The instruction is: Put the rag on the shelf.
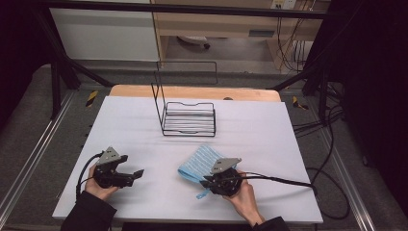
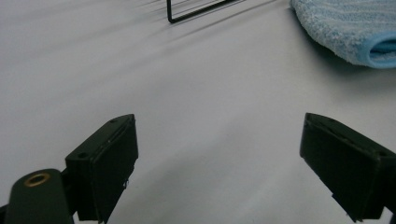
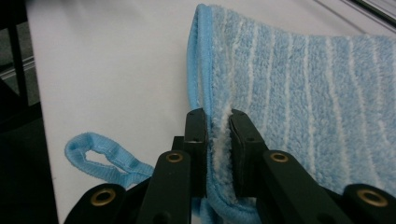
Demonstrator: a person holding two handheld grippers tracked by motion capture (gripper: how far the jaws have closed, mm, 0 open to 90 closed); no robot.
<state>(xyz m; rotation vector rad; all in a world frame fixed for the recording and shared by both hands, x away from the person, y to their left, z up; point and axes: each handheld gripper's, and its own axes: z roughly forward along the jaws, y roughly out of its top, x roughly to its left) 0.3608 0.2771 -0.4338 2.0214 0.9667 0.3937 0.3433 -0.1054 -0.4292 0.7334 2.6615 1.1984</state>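
I see the white tabletop (image 1: 144, 120) with the black wire rack (image 1: 188, 119) standing near its far edge, and closer to me the blue striped towel (image 1: 199, 161) lying folded right of centre, near the front edge and well apart from the rack. My right tool (image 3: 218, 122) is clamped on the towel's folded edge, pile squeezed between its jaws, with the towel's small hanging loop (image 3: 100, 156) flat on the tabletop just beside it. My left tool (image 2: 219, 154) sits released over bare tabletop left of the towel, jaws wide apart on nothing
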